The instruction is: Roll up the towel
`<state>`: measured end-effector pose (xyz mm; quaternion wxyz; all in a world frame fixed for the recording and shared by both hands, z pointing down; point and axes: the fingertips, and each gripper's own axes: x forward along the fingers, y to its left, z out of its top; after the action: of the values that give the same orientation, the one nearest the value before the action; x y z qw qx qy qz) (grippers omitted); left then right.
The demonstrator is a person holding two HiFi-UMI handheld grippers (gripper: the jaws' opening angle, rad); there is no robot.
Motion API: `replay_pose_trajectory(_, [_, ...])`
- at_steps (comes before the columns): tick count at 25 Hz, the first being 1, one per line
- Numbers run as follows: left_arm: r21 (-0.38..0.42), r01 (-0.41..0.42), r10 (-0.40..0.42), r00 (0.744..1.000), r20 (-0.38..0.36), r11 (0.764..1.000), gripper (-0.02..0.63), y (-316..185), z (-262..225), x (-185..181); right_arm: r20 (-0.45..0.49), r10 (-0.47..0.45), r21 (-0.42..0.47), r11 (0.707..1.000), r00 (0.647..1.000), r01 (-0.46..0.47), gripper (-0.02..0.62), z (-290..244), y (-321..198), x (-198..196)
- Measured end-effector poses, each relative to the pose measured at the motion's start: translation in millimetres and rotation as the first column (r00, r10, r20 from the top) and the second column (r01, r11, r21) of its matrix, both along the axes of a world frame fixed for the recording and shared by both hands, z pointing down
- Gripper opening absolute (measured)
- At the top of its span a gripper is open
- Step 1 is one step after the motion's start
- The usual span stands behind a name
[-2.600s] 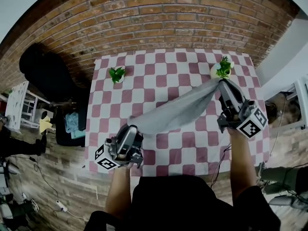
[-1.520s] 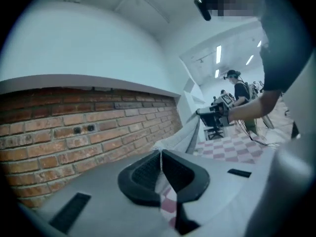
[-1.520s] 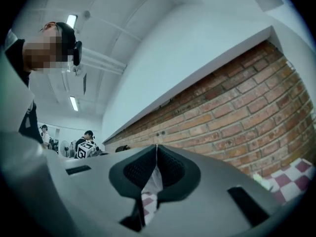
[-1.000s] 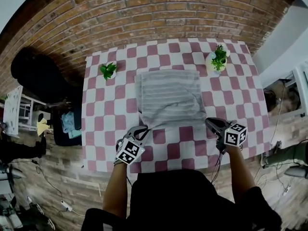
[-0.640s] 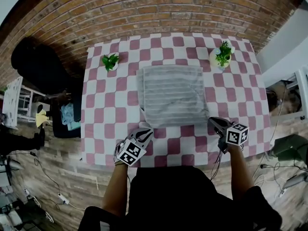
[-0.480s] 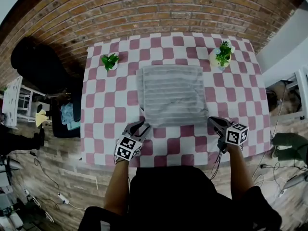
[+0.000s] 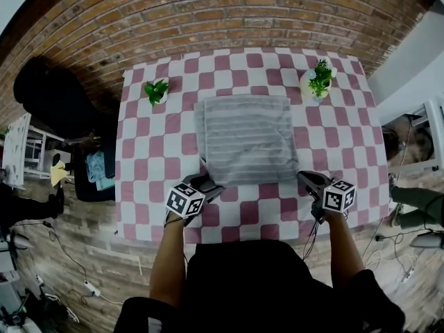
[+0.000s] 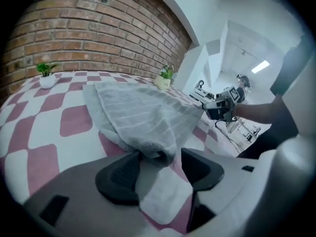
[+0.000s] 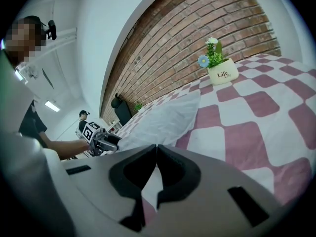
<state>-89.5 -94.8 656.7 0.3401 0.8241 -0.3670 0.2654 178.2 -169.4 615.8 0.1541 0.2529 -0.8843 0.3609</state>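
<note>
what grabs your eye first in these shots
A grey striped towel lies spread flat mid-table on the red-and-white checked tablecloth, before a brick wall. At its near left corner the left gripper has just been opening its jaws, the corner between them; the right gripper sits shut near the right corner.

The person is wearing a black short-sleeved top (image 7: 270, 283). The left gripper (image 7: 208, 184) and right gripper (image 7: 304, 177) are showing pale grey moulded bodies with black jaw pads (image 8: 118, 174), each carrying a white cube with black square markers (image 7: 184, 200). A thin dark cable (image 7: 311, 234) is hanging beneath the right one.
</note>
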Motion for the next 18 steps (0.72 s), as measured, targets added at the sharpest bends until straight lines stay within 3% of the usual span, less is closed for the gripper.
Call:
replay_pose_trajectory(3, [0.055, 0.019, -0.015, 0.997, -0.079, 0.998, 0.258, -6.8, -21.0, 11.3, 0.003, 0.0, -0.001, 1.0, 1.0, 0.0, 0.008, -0.2, 1.1, -1.2])
replay_pose_trajectory(5, [0.109, -0.021, 0.028, 0.997, -0.066, 0.994, 0.259, -9.3, -33.5, 23.3, 0.004, 0.003, 0.0, 1.0, 1.0, -0.003, 0.008, -0.4, 0.5, -0.9])
replay_pose_trajectory(8, [0.163, -0.154, 0.149, 0.988, 0.041, 0.975, 0.262, -7.0, -39.9, 48.0, 0.005, 0.006, 0.002, 1.0, 1.0, -0.006, 0.008, -1.1, 0.6, -1.8])
replay_pose_trajectory(13, [0.122, -0.359, 0.329, 0.92, 0.213, 0.925, 0.268, 1.0, -24.0, 81.4, 0.009, 0.007, 0.0, 1.0, 1.0, -0.007, 0.008, -0.7, 1.3, -3.3])
replay_pose_trajectory(15, [0.121, -0.35, 0.323, 0.925, 0.198, 0.929, 0.272, 0.3, -24.8, 83.3, 0.01, 0.01, 0.002, 1.0, 1.0, -0.01, 0.008, -0.5, 1.2, -2.8])
replay_pose_trajectory(18, [0.156, -0.255, 0.235, 0.962, 0.136, 0.954, 0.272, -10.3, -35.9, 65.2, 0.015, 0.015, 0.004, 1.0, 1.0, -0.015, 0.008, -0.6, 1.2, -0.8])
